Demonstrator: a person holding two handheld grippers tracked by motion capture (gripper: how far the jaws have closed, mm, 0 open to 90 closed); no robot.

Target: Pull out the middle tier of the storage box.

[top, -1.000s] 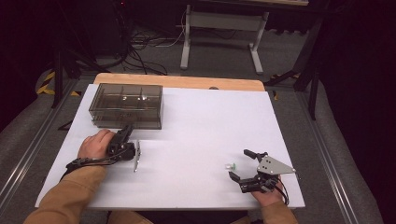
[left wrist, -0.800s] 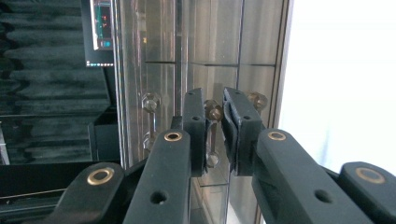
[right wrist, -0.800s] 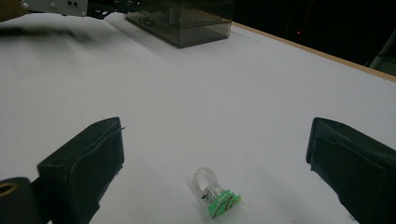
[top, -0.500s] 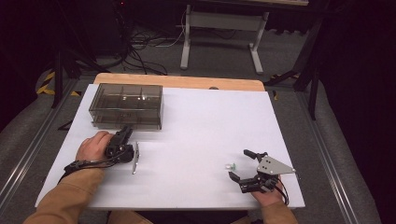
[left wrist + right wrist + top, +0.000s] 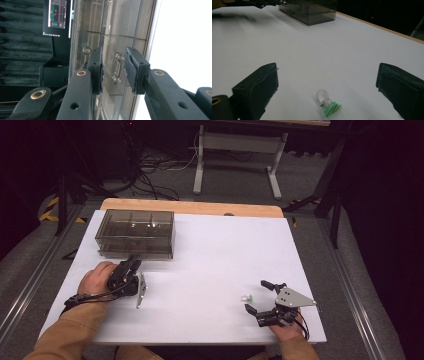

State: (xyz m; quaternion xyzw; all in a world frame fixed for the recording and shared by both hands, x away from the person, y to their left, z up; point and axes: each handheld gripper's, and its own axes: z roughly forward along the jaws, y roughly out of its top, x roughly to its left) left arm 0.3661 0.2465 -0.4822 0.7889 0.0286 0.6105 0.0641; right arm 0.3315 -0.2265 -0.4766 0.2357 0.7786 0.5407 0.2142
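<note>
A smoky clear drawer box stands at the table's far left. My left gripper lies on its side just in front of it, pointing at the box front. In the left gripper view the jaws stand apart and have just been opening. The drawer's clear handle shows in the gap between them, and the pads do not press on it. Near the front right, my right gripper is wide open. A small clear ring with a green base lies on the table between its jaws, untouched.
The white tabletop stretches bare between the two hands, with a wooden strip along its far edge. A desk frame and cables stand on the floor beyond. A lit screen shows in the dark past the box.
The left gripper's jaws have spread a little in front of the box, and the hand has barely shifted. The right gripper has kept still.
</note>
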